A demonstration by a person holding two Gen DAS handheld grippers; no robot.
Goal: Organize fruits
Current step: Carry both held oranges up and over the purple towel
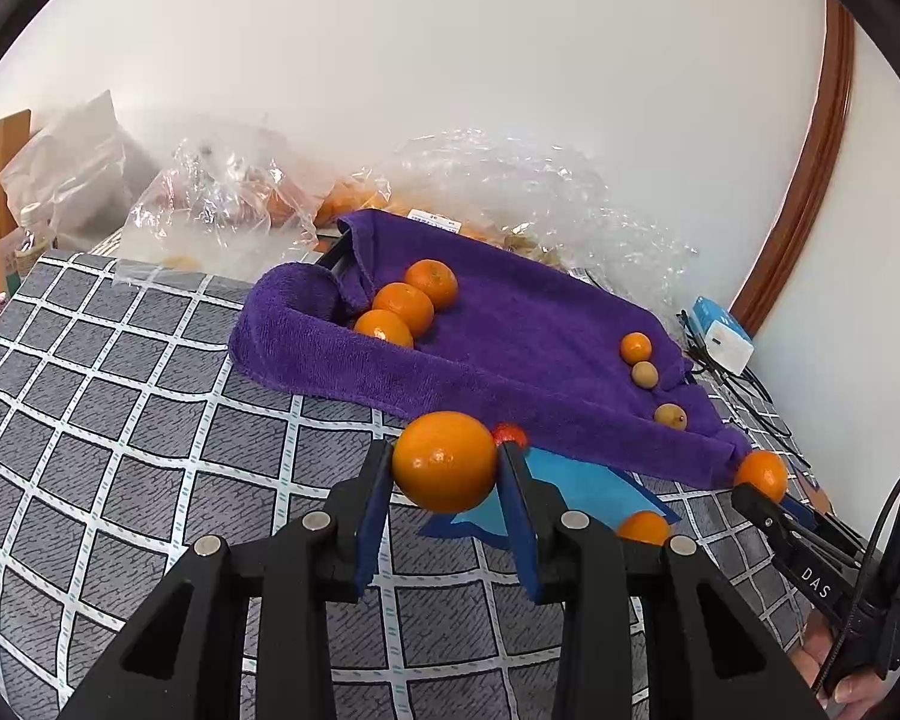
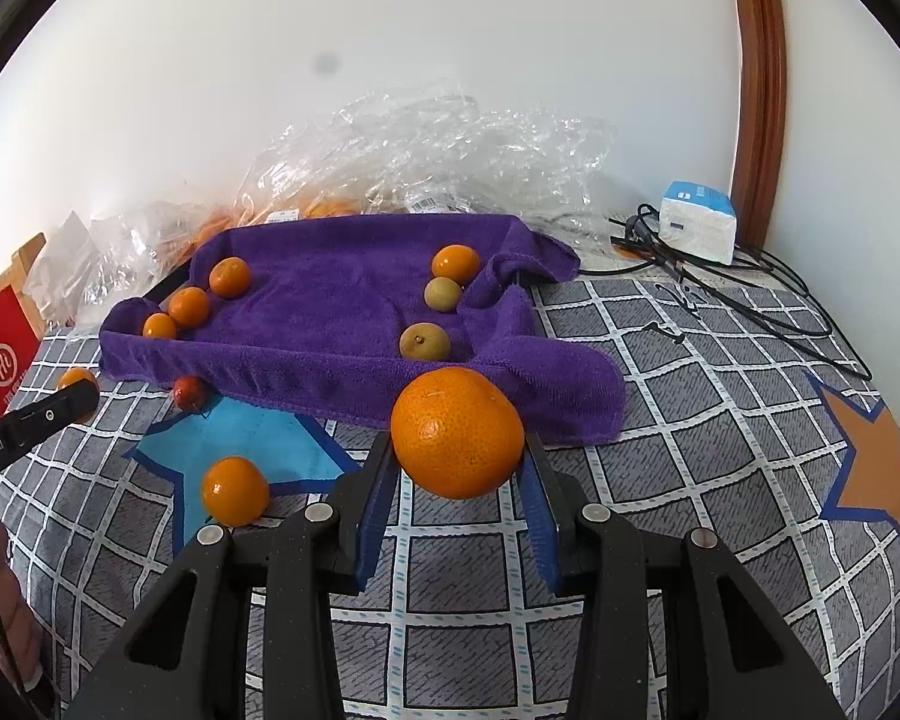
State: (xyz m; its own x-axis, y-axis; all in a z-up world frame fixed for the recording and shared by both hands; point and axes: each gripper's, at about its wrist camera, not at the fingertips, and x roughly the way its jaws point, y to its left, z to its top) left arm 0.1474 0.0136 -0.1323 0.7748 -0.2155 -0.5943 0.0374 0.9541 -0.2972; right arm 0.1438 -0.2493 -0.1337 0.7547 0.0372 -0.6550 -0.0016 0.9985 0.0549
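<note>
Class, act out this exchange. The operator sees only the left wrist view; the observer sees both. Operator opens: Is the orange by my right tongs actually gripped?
Observer: Yes, the right tongs are shut on a large orange.
Operator: What is the red thing beyond my left tongs?
Observer: A small red fruit, lying beside the front edge of the purple towel.
Operator: Anything further right?
Observer: An orange star printed on the checked cover.

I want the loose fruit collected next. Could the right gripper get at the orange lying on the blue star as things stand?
Probably not yet: the right gripper is already shut on a big orange. The loose orange lies bare on the blue star, with nothing over it, so the way looks free once that load is set down.
</note>
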